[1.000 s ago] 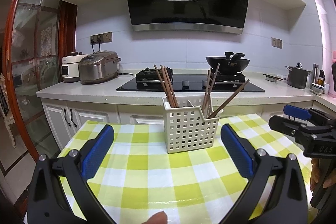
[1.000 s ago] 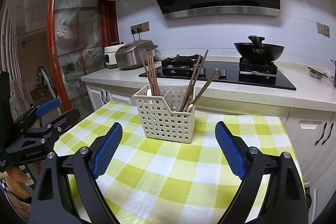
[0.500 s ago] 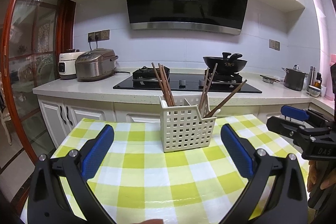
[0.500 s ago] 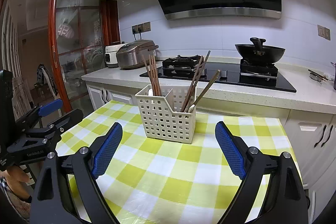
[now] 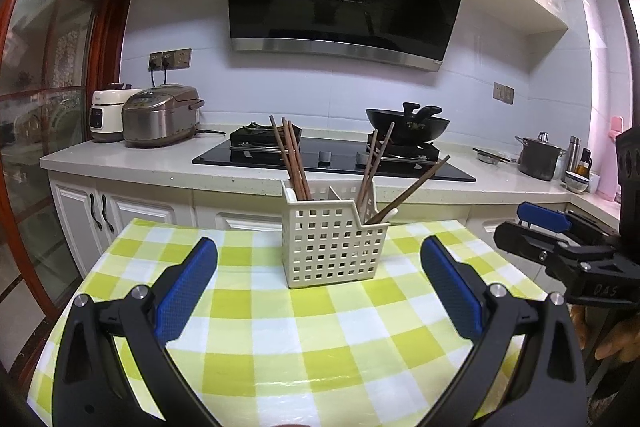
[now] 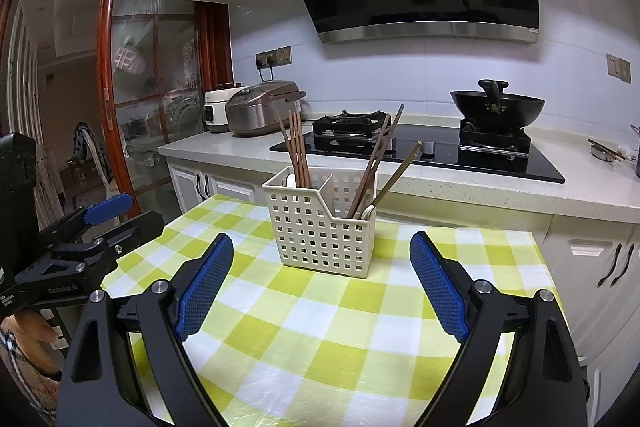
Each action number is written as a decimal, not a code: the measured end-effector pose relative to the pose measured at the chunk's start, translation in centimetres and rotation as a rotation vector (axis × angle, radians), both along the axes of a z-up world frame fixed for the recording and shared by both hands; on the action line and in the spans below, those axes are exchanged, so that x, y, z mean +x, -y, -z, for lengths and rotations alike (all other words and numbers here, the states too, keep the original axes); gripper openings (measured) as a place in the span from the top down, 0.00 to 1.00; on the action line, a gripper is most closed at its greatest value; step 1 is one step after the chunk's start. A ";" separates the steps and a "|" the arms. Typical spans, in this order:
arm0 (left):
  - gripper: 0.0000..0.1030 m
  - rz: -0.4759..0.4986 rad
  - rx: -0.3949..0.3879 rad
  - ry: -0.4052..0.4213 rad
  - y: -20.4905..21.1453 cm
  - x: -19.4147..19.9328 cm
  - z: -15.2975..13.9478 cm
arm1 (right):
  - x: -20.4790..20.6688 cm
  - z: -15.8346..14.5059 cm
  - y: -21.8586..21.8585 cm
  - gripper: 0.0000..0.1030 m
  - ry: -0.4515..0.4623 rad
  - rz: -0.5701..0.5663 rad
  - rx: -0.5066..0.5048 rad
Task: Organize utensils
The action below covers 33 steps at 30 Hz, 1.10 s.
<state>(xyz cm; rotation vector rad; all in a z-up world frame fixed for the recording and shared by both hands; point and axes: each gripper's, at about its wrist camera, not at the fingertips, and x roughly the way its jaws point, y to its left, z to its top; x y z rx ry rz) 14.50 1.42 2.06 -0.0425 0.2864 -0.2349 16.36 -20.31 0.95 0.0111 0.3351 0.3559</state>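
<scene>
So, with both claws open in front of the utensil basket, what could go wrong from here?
1. The chopsticks on the right side lean far out, so a claw reaching in could catch them and flick them out.
2. The basket looks light and stands loose on the checked cloth; a sideways pull may tip or slide it.

Ahead of the left hand-held gripper (image 5: 318,279), whose jaws stand wide apart with nothing between them, bare checked cloth on the bench (image 5: 256,339) runs clear up to the utensil basket (image 5: 332,239). The basket stands straight ahead, apart from both pads. Chopsticks (image 5: 294,159) stick up and lean out of its top, the rightmost slanting far right. The right hand-held gripper (image 6: 320,279) likewise has open cloth before it; bare cloth lies either side of the basket.
</scene>
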 end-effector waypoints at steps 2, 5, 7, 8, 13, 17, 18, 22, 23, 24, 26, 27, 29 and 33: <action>0.04 0.002 -0.001 0.000 0.0 -0.1 0.0 | 0.1 0.1 0.0 0.18 -0.005 0.001 0.001; 0.04 0.001 -0.003 -0.001 0.0 -0.1 0.0 | 0.3 0.2 0.0 0.18 -0.009 0.001 0.001; 0.04 0.000 0.000 -0.002 0.1 -0.1 0.0 | 0.4 0.3 0.0 0.18 -0.010 0.002 0.002; 0.04 -0.002 0.003 -0.003 0.1 -0.1 0.0 | 0.4 0.3 -0.1 0.18 -0.011 0.002 0.003; 0.04 -0.010 0.018 -0.004 0.3 -0.1 0.1 | 0.4 0.3 -0.2 0.18 -0.009 0.002 0.000; 0.04 -0.014 0.028 -0.003 0.6 -0.1 0.1 | 0.3 0.2 -0.2 0.18 -0.007 0.006 -0.004; 0.04 -0.014 0.028 -0.003 0.6 -0.2 0.0 | 0.3 0.2 -0.2 0.18 -0.007 0.007 -0.002; 0.04 -0.011 0.025 -0.004 0.7 -0.2 0.0 | 0.4 0.2 -0.1 0.18 -0.008 0.010 -0.001; 0.04 -0.010 0.026 -0.004 0.7 -0.2 0.0 | 0.4 0.2 -0.1 0.18 -0.007 0.009 -0.002; 0.04 -0.009 0.028 -0.004 0.8 -0.2 0.0 | 0.4 0.2 -0.1 0.18 -0.007 0.009 -0.003; 0.04 -0.011 0.032 -0.003 0.8 -0.1 0.0 | 0.4 0.3 -0.1 0.18 -0.008 0.011 -0.003; 0.04 -0.012 0.033 -0.003 0.8 -0.2 0.0 | 0.4 0.2 -0.1 0.18 -0.009 0.010 -0.002; 0.04 -0.018 0.033 0.000 0.8 -0.2 0.0 | 0.4 0.3 -0.1 0.18 -0.009 0.011 -0.001; 0.04 -0.034 0.033 0.002 0.7 -0.3 0.0 | 0.4 0.3 -0.1 0.18 -0.010 0.010 -0.004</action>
